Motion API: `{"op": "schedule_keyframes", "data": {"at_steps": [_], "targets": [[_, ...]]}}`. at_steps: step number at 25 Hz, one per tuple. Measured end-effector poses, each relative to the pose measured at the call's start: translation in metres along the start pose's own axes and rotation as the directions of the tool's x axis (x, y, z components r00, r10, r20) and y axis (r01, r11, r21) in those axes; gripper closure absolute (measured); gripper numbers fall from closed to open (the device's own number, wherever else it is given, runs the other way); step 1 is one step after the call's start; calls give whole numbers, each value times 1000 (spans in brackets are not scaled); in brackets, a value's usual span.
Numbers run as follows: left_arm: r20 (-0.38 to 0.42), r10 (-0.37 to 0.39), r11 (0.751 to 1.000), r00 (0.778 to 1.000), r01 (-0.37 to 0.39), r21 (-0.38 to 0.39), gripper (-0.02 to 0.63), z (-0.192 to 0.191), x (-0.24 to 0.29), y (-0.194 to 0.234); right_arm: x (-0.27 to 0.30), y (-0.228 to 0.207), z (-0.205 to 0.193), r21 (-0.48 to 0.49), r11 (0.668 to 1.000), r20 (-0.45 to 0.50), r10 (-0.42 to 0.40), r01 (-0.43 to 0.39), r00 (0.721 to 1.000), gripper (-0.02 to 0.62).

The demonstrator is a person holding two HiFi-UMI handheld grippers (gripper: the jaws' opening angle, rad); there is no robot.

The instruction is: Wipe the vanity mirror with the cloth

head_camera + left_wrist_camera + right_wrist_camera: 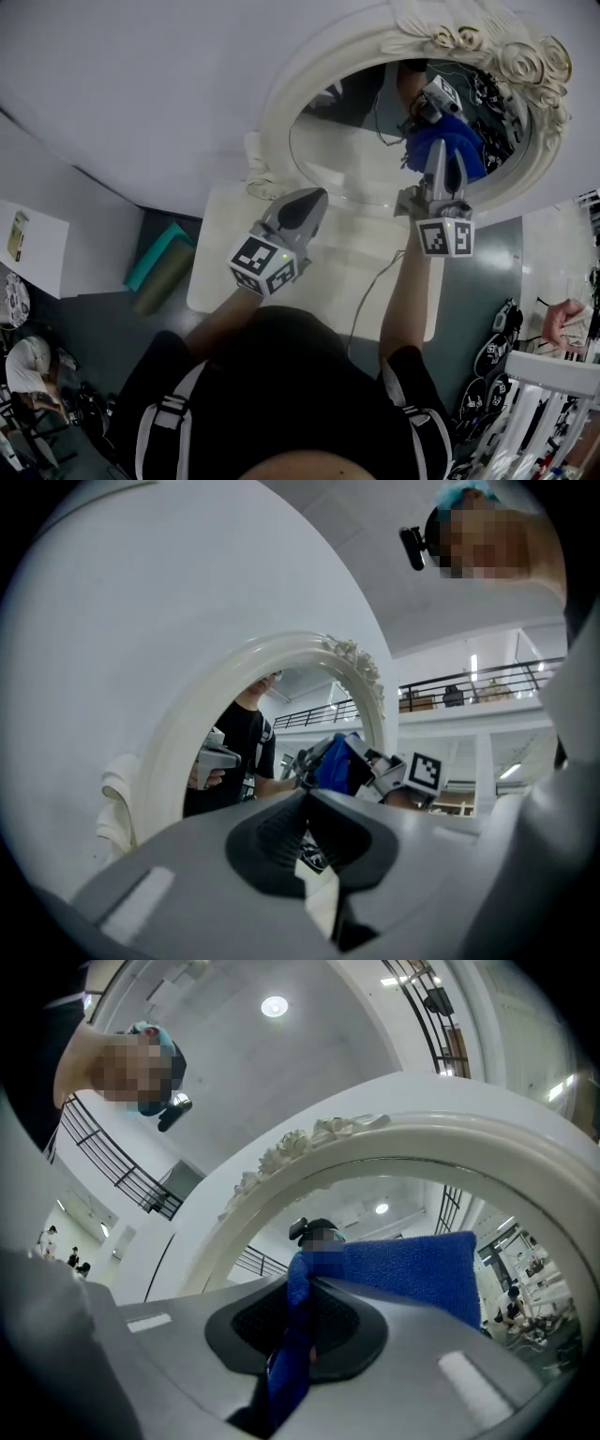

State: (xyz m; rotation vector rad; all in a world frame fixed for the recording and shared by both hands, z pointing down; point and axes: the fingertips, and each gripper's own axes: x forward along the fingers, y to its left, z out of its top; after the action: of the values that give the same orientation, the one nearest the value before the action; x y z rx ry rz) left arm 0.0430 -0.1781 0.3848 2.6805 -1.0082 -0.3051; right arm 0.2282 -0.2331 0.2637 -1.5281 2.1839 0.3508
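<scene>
Presently, the wiping step is under way. The right gripper [438, 155] is clamping a blue towelling cloth [412, 1269] between its jaws. The right gripper view is showing one fold pinched there and the rest spreading out to the right in front of the glass. In the head view the cloth is sitting at the right-hand part of the oval vanity mirror with the ornate white moulded frame [349, 155]. It is apparently pressing on the glass, though actual contact cannot be confirmed. The mirror is standing on a white table [323, 277] against a white wall [141, 75]. The left gripper [311, 201] is hovering near the lower left edge of the frame. Its jaws are together with nothing between them, and it is taking no part in the wiping.

Judgement: the cloth is covering one side only, and the centre and left of the glass are lying outside it. The next move is calling for a steady sweep leftward across the glass, holding the cloth flat and keeping clear of the raised rose carving [525, 56] on the frame's upper edge.
</scene>
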Motion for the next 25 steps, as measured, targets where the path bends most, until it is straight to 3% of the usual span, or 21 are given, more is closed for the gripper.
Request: {"op": "schedule_keyframes", "data": {"at_steps": [19,25], "targets": [[42,52,998,998,-50,-46,600,20,-46,36,53,114,-45,-85,987,-108,127,-136,986,558],[62,62,997,996,-59,-49,600,26,-56,42,66,144,-62,-44,987,-118,150,-156,982,558]]}}
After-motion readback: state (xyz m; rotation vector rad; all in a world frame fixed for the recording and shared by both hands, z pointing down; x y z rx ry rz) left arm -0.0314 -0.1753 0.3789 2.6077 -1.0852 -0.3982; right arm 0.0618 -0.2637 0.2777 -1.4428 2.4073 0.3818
